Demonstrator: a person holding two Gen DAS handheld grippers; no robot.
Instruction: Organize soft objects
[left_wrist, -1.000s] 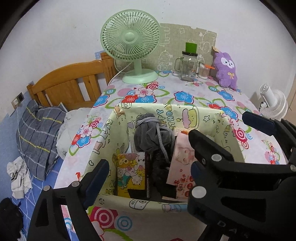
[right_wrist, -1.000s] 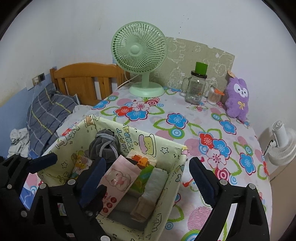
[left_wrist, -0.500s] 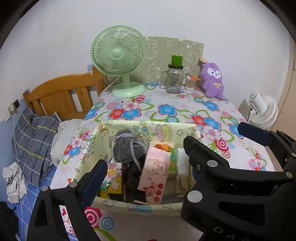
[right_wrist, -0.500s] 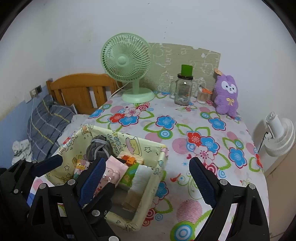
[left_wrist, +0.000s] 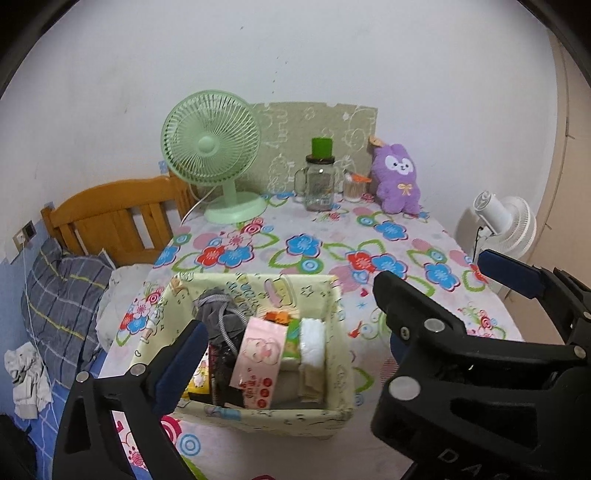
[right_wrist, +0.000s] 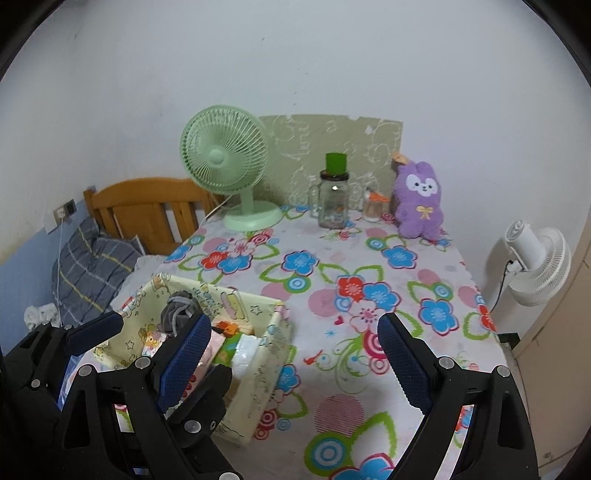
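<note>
Soft objects stand packed in the fabric basket on the near left of the flowered tablecloth.

Left wrist view: your left gripper hangs above the basket with its jaws spread; they have just been opening further, and nothing sits between them. Inside the basket you can make out a grey drawstring pouch, a pink tissue pack leaning across the middle and white folded cloth at the right wall. A purple plush toy sits against the back wall, well apart from the basket, beside the glass jar and the green fan.

Right wrist view: your right gripper is likewise spread and empty, over bare tablecloth just right of the basket.

Judgement: the plush appears to be the only soft item left outside. If you fetch it, approach over the open cloth, clear of the jar, pinch the body rather than an ear, and lower it in without tipping the pink pack.
</note>
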